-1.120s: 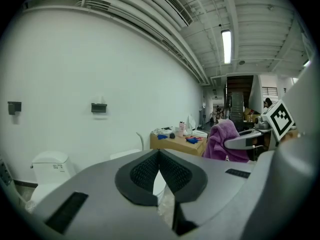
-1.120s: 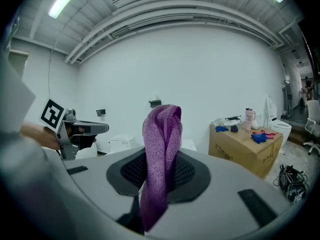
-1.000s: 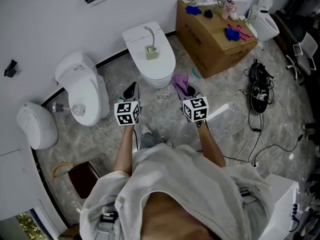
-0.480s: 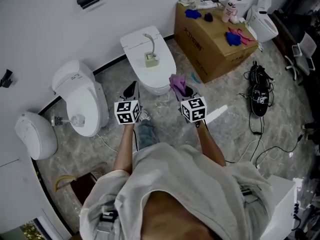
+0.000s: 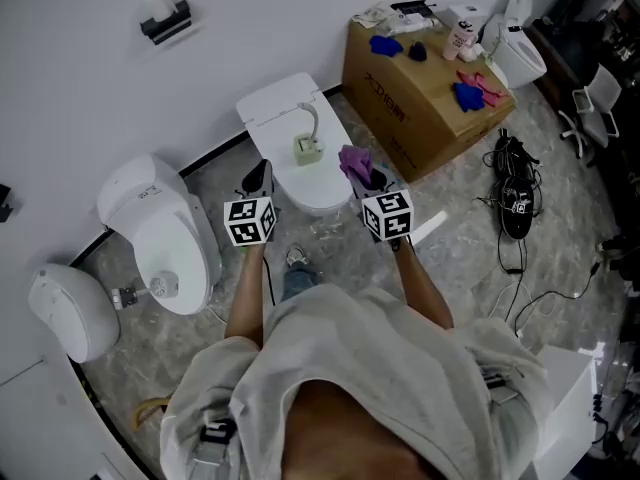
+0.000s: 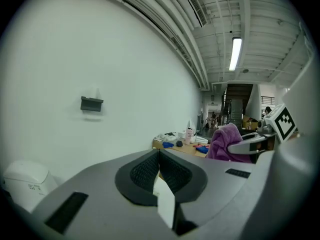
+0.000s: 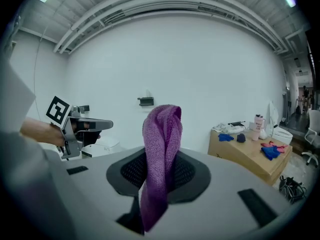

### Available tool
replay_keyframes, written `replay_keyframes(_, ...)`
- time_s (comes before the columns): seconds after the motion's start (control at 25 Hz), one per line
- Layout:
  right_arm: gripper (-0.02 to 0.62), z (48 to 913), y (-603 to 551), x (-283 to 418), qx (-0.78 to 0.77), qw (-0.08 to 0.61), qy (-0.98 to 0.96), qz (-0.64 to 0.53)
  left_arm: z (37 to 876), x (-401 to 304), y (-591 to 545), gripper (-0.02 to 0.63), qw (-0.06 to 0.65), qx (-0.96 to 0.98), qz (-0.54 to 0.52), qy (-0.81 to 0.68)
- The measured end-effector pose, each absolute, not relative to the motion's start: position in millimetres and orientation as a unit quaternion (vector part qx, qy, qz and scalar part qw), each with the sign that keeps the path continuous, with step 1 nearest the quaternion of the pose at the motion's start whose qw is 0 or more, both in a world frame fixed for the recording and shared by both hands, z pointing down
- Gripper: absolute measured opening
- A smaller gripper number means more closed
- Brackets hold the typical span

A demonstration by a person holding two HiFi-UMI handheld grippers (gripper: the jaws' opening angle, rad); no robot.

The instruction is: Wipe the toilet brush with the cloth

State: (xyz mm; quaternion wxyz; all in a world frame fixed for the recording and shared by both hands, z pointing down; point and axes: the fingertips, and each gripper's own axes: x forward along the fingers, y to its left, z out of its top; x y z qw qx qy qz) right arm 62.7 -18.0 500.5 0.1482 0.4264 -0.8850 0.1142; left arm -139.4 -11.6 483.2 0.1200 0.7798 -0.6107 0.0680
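Brush (image 5: 308, 140): pale, standing upright in a square holder on the toilet (image 5: 280, 90) lid, its handle tip curving wallward. At the toilet's front, my right gripper (image 5: 370, 180) clamps the purple cloth (image 5: 355, 160). My left gripper (image 5: 259, 178) is closed on nothing.
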Motion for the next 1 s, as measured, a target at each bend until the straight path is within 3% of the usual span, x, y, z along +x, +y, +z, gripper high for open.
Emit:
replay_keyframes(0.52,0.103,496,-108,-14,0.459,0.154,-0.867,0.119,482,-199,-124,0.02,0.125,0.812,0.068,-0.566)
replay_keyframes(1.0,0.103,524,-131,-16,0.48,0.184,-0.846,0.144,502,-177,-171,0.02,0.137,0.847,0.069,-0.508)
